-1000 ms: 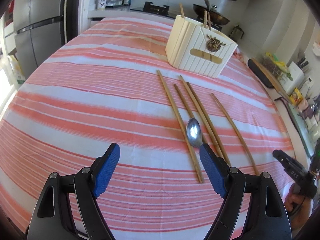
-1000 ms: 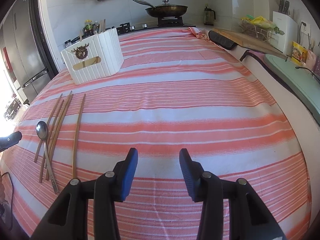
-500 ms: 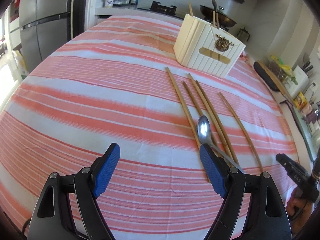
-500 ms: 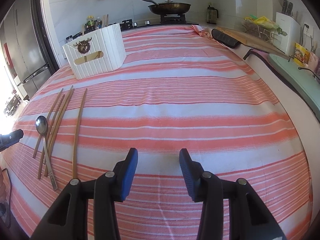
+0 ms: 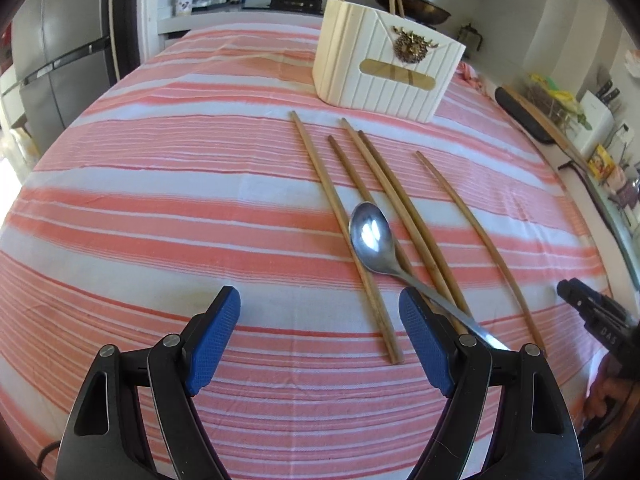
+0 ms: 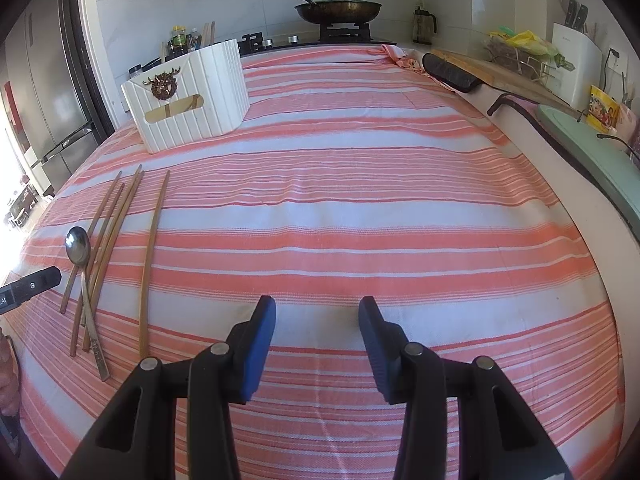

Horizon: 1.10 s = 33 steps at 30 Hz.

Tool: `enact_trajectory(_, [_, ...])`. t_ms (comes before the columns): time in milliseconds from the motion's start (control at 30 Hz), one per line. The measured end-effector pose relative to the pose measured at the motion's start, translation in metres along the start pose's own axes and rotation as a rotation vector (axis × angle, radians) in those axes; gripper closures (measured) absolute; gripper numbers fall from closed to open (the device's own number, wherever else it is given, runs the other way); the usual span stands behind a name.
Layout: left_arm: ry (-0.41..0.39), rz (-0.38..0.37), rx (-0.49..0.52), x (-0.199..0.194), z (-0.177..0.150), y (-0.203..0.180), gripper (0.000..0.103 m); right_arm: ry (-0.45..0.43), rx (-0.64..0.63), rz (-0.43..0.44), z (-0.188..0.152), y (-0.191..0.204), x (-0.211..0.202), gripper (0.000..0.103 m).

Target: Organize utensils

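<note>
Striped cloth [image 5: 160,208] near the table's front edge carries a light, slippery steel spoon [image 5: 370,236] across stiff chopsticks [image 5: 340,216]; the wide-open, empty left gripper [image 5: 320,340] should pinch its handle, right gripper [image 6: 316,336] half-open, empty.

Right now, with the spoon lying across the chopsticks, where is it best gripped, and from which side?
Probably the handle's free end. The spoon lies bowl-up, its bowl toward the white holder, resting over the chopsticks, while its thin flat handle runs back to the cloth's near side beside the open left gripper. Coming from above at that end, jaws across the handle's width, should avoid the chopsticks.
</note>
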<state>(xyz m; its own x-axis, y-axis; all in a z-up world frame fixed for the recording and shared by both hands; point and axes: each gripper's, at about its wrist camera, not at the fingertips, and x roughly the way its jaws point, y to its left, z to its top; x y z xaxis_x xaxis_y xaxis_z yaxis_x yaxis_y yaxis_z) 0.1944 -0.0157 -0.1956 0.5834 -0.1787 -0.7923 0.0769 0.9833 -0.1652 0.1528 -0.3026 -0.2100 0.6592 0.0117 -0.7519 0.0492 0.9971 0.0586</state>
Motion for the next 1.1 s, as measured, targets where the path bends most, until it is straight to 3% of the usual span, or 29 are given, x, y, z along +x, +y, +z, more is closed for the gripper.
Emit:
enact_trajectory(200, [0.025, 0.11, 0.101, 0.012, 0.001, -0.018, 0.022, -0.005, -0.009, 0.007, 0.0, 0.002, -0.001, 0.059])
enact_trajectory(300, [0.007, 0.123, 0.118, 0.012, 0.003, -0.018, 0.047, -0.008, -0.044, 0.064, 0.001, 0.017, -0.005, 0.059])
enact_trajectory(367, [-0.004, 0.129, 0.123, 0.011, 0.005, -0.016, 0.08, 0.001, -0.087, 0.116, 0.002, 0.034, -0.006, 0.059])
enact_trajectory(433, [-0.006, 0.136, 0.118, 0.011, 0.006, -0.011, 0.096, 0.003, -0.136, 0.156, 0.006, 0.052, -0.005, 0.059])
enact_trajectory(700, [-0.024, 0.204, 0.048, 0.004, 0.005, 0.018, 0.097, 0.062, -0.313, 0.182, 0.022, 0.107, 0.019, 0.06])
enact_trajectory(733, [-0.024, 0.205, 0.037, 0.004, 0.005, 0.022, 0.097, 0.077, -0.327, 0.174, 0.021, 0.111, 0.023, 0.063])
enact_trajectory(800, [-0.028, 0.216, 0.024, 0.003, 0.005, 0.028, 0.097, 0.077, -0.337, 0.161, 0.02, 0.114, 0.026, 0.08])
enact_trajectory(867, [-0.032, 0.213, 0.013, 0.002, 0.004, 0.032, 0.097, 0.076, -0.319, 0.132, 0.021, 0.111, 0.026, 0.096])
enact_trajectory(1100, [-0.029, 0.207, 0.003, 0.002, 0.005, 0.04, 0.097, 0.056, -0.127, -0.019, 0.022, 0.056, 0.022, 0.097])
